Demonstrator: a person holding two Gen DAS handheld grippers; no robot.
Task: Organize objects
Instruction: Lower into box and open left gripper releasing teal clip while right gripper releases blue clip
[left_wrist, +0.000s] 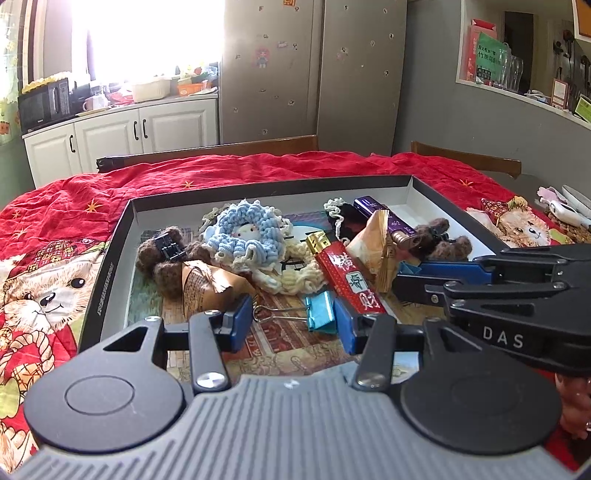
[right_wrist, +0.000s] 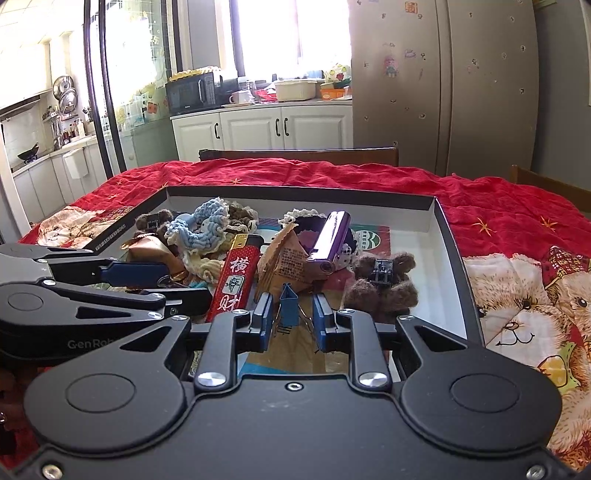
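Note:
A black-rimmed box (left_wrist: 110, 266) on the red tablecloth holds a jumble of small things. A blue binder clip (left_wrist: 320, 311) lies at its near side, between the open fingers of my left gripper (left_wrist: 291, 325). In the right wrist view the same clip (right_wrist: 289, 303) stands between the open fingers of my right gripper (right_wrist: 291, 317), untouched. A red lighter (left_wrist: 349, 277) lies beside the clip and also shows in the right wrist view (right_wrist: 233, 280). A purple lighter (right_wrist: 328, 242), brown wrapped packets (right_wrist: 286, 258), blue crochet pieces (left_wrist: 245, 232) and brown furry clips (right_wrist: 382, 280) fill the box.
The box rim (right_wrist: 458, 258) surrounds both grippers' working area. The red bear-print cloth (right_wrist: 517, 314) covers the table. Small white items (left_wrist: 565, 210) lie at the table's far right. Wooden chair backs (left_wrist: 221, 149) stand behind the table, kitchen cabinets beyond.

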